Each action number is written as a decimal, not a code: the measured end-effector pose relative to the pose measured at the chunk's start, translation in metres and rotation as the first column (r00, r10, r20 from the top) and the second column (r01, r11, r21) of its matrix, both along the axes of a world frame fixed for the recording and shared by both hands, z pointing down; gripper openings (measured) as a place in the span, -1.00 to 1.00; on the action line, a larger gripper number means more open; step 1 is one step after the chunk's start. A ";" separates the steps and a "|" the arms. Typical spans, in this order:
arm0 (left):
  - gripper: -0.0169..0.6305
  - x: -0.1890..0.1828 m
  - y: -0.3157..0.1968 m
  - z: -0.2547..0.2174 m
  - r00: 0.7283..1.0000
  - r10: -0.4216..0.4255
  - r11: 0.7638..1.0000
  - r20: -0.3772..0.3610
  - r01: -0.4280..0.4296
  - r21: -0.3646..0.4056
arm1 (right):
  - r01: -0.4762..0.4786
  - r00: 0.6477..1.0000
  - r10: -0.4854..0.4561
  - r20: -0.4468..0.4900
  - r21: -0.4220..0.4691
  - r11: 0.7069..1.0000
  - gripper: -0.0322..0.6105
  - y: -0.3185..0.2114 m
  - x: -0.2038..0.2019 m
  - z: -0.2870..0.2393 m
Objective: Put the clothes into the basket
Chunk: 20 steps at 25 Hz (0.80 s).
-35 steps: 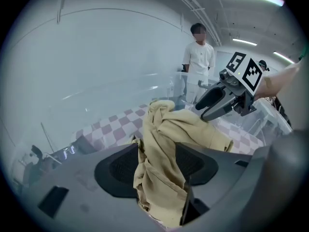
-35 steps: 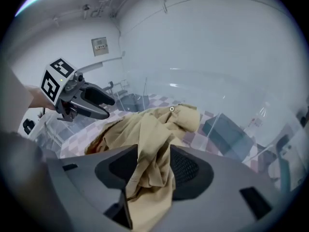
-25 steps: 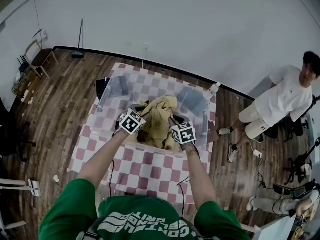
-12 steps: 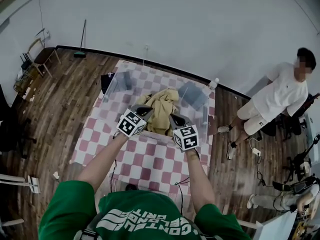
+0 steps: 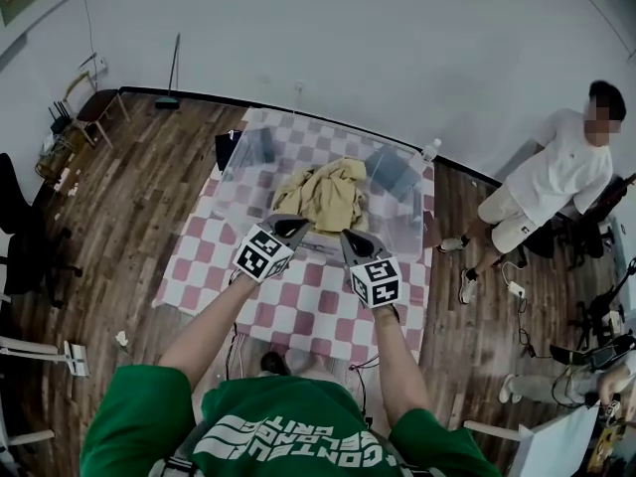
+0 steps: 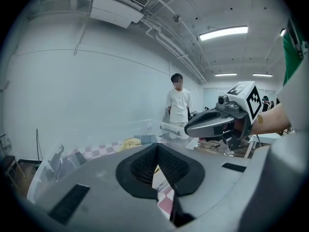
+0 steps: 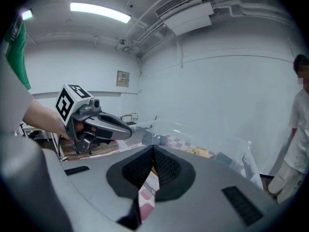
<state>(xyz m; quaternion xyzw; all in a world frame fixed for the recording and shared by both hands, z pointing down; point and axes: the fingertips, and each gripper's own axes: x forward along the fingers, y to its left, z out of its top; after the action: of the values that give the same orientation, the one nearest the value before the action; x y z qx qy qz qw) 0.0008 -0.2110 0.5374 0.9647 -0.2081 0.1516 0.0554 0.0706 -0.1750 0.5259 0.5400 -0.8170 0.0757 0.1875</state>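
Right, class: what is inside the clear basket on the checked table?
A crumpled yellow garment lies inside the clear basket. Anything beneath the garment is covered and cannot be seen.

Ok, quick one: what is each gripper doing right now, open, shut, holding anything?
Left gripper: shut, nothing between the jaws.
Right gripper: shut, nothing between the jaws.

Two claws are showing: one left claw, one right claw. One clear basket is standing just ahead of both. One heap of yellow clothes is lying in it; the garments cannot be counted. One checked tabletop is carrying these. One bottle is standing beyond the right claw. One bystander is standing well off to its right. One broom is leaning far beyond the left claw.
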 end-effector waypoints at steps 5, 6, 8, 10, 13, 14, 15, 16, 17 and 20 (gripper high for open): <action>-0.94 -0.013 0.017 0.001 1.000 -0.005 1.000 -0.016 0.005 -0.007 | -0.001 1.000 0.001 0.008 -0.005 1.000 -0.87 0.022 -0.011 0.004; -0.94 -0.015 0.020 0.001 1.000 -0.008 1.000 -0.023 0.008 -0.008 | 0.000 1.000 0.000 0.008 -0.007 1.000 -0.87 0.026 -0.011 0.006; -0.94 -0.016 0.025 0.001 0.999 -0.013 1.000 -0.029 0.012 -0.010 | 0.001 1.000 -0.001 0.010 -0.012 1.000 -0.87 0.033 -0.011 0.009; -0.94 -0.015 0.030 0.002 0.999 -0.013 1.000 -0.029 0.013 -0.011 | 0.001 1.000 0.000 0.020 -0.015 1.000 -0.87 0.038 -0.008 0.011; -0.94 -0.009 0.034 0.001 0.999 -0.017 1.000 -0.029 0.017 -0.008 | 0.001 1.000 -0.001 0.030 -0.009 1.000 -0.87 0.042 0.000 0.010; -0.94 -0.007 0.035 0.001 0.999 -0.020 1.000 -0.029 0.020 -0.006 | 0.003 1.000 -0.003 0.031 -0.006 1.000 -0.87 0.044 0.003 0.009; -0.94 -0.004 0.035 0.001 0.999 -0.024 1.000 -0.029 0.024 -0.005 | 0.006 0.999 -0.006 0.032 -0.003 1.000 -0.87 0.045 0.006 0.009; -0.94 -0.001 0.036 0.002 0.999 -0.028 1.000 -0.029 0.028 -0.004 | 0.009 0.999 -0.009 0.034 -0.001 1.000 -0.87 0.047 0.009 0.009; -0.94 0.003 0.037 0.002 0.999 -0.033 0.999 -0.030 0.033 -0.004 | 0.013 0.999 -0.013 0.036 0.000 1.000 -0.87 0.048 0.013 0.008; -0.94 0.016 0.041 0.002 0.998 -0.050 0.999 -0.032 0.050 -0.007 | 0.027 0.999 -0.027 0.040 -0.002 1.000 -0.87 0.053 0.027 0.007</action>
<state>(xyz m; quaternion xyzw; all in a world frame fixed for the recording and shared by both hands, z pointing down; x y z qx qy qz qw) 0.0167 -0.1704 0.5396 0.9613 -0.2308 0.1355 0.0652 0.0973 -0.1215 0.5329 0.5272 -0.8276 0.0849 0.1727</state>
